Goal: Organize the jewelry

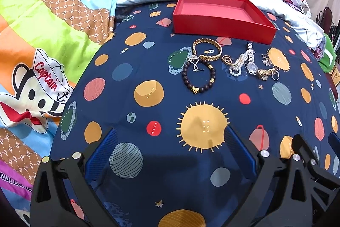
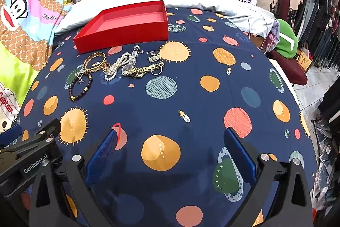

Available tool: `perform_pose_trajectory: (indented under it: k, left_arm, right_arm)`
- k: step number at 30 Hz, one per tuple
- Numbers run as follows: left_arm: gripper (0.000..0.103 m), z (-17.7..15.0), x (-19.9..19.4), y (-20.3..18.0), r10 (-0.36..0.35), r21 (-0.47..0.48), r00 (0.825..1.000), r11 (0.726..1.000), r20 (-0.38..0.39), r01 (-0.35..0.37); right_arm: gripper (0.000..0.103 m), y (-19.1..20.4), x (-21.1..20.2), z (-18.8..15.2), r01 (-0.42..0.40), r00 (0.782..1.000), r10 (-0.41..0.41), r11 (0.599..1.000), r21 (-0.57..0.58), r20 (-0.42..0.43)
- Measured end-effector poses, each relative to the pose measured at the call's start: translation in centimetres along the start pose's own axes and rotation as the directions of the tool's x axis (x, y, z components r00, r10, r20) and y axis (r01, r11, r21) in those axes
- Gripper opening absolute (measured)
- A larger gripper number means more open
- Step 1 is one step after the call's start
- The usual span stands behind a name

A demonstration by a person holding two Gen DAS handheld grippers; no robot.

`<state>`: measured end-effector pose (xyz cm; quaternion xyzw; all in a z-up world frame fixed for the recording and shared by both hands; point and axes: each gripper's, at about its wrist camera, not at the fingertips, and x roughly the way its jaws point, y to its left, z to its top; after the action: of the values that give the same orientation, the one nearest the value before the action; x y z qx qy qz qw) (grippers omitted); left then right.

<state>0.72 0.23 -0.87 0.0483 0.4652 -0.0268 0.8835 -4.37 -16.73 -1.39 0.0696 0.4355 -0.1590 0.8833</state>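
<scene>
Nothing looks sorted yet: the red box (image 1: 223, 14) sits empty on the bed (image 1: 148, 69), and the jewelry (image 1: 229, 61) lies in a row just in front of it. Left gripper (image 1: 170, 148) and right gripper (image 2: 170, 148) hover well back, fingers spread, holding nothing.

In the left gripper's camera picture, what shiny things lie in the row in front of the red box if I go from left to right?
Dark bead bracelet → gold bangle → pearl strand → silver watch → gold watch. The small silver pieces overlap others, so I left them out.
</scene>
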Motion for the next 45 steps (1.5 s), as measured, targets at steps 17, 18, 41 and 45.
perform_pose_trajectory:
  k: [17,18,41,45]
  left_arm:
    - [0.098,0.5,1.3,0.4,0.015,-0.016,1.0,1.0,-0.026,-0.015]
    - [0.098,0.6,1.4,0.5,0.015,-0.02,1.0,1.0,-0.028,-0.015]
    - [0.098,1.9,5.2,3.3,0.019,-0.047,0.998,0.999,-0.063,-0.022]
    - [0.098,2.1,5.8,3.5,0.021,-0.048,0.997,0.999,-0.077,-0.025]
  right_arm:
    - [0.098,0.2,1.2,0.6,-0.008,1.0,0.008,1.0,-0.014,-0.009]
    - [0.098,0.2,1.3,0.7,-0.011,1.0,0.011,1.0,-0.014,-0.008]
    - [0.049,1.6,7.1,5.0,-0.148,0.987,0.147,0.989,-0.012,-0.063]
    - [0.043,2.6,8.5,5.8,-0.186,0.979,0.185,0.983,0.006,-0.087]
